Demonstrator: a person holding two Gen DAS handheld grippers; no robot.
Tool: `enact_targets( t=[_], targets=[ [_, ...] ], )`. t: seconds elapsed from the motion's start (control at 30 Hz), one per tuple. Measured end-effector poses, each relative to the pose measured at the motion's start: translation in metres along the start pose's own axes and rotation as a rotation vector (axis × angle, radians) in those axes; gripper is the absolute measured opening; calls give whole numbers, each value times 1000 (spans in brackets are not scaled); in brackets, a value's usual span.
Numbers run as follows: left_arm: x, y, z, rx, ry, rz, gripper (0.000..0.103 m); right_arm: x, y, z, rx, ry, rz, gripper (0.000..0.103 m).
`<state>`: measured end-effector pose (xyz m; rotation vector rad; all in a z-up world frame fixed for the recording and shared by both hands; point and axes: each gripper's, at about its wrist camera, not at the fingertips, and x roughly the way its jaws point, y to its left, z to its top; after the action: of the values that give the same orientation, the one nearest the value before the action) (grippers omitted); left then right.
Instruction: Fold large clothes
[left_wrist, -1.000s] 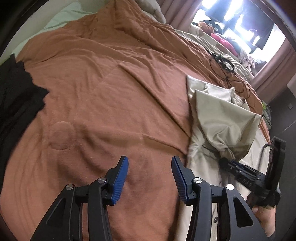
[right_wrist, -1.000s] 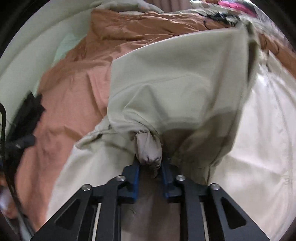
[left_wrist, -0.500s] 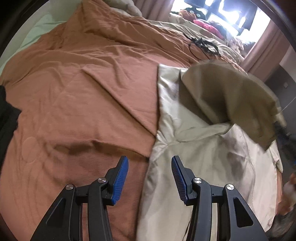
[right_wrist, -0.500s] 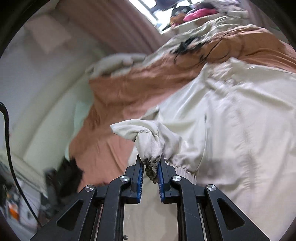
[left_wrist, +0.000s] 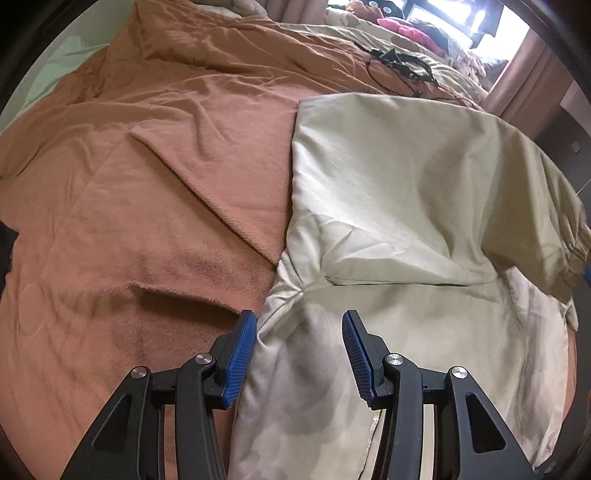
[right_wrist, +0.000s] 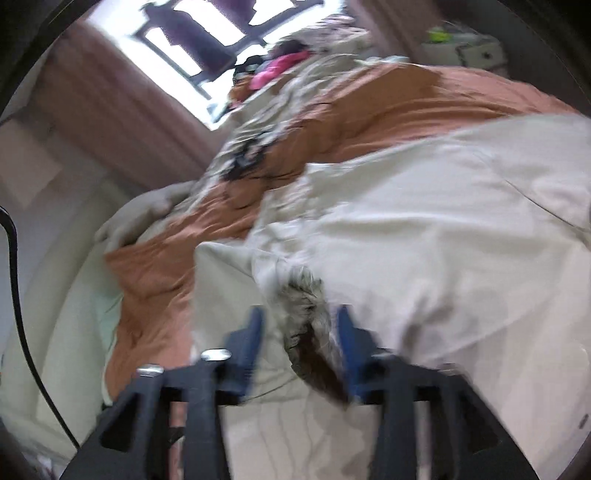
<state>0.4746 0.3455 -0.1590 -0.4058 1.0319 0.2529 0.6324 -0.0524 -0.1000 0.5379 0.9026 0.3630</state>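
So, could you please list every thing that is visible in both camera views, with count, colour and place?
jacket: one, beige, on the blanket, sleeve folded across it
blanket: one, rust-brown, covering the bed
cables: one tangle, black, far end of the bed
pink item: one, near the window
curtain: brownish, beside the window
left gripper: black with blue pads, open, above the jacket's edge
right gripper: blurred, jaws opening, sleeve cuff between them

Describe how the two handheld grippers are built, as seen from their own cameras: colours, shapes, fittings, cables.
The left gripper has matte black angular finger arms with triangular cut-outs, round silver pivot screws, and ribbed blue pads on the inner faces. The right gripper, blurred in its view, shows the same black arms, silver screws and blue pads. A thin black cable curves along that view's left edge.
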Motion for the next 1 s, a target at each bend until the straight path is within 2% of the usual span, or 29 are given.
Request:
enact_targets(
  t=[0.03, 0.17, 0.37, 0.6, 0.67, 0.7, 0.73, 0.77, 0.87, 1.0],
  targets=[
    [1, -1, 1, 5, 0, 6, 51, 1, -8, 1, 22, 5, -8, 72],
    [8, -2, 6, 12, 7, 23, 51, 12, -39, -1, 93, 36, -41, 72],
    [20, -5, 8, 29, 25, 51, 51, 56, -63, -10, 173, 135, -12, 72],
    [34, -4, 14, 46, 36, 84, 51, 93, -86, -9, 263, 137, 42, 72],
    [37, -4, 16, 43, 36, 91, 50, 101, -96, -8, 289, 113, 52, 64],
    [38, -3, 17, 42, 35, 95, 50, 103, -100, -7, 296, 100, 58, 47],
    [39, -3, 18, 41, 35, 101, 47, 104, -103, -6, 302, 92, 61, 18],
    [40, -3, 18, 39, 35, 103, 45, 105, -107, -6, 313, 89, 60, 7],
    [42, -3, 20, 18, 38, 106, 44, 98, -107, -7, 308, 67, 80, 6],
    [41, -8, 19, 34, 35, 124, 38, 80, -101, -11, 297, 52, 49, 5]
  ],
)
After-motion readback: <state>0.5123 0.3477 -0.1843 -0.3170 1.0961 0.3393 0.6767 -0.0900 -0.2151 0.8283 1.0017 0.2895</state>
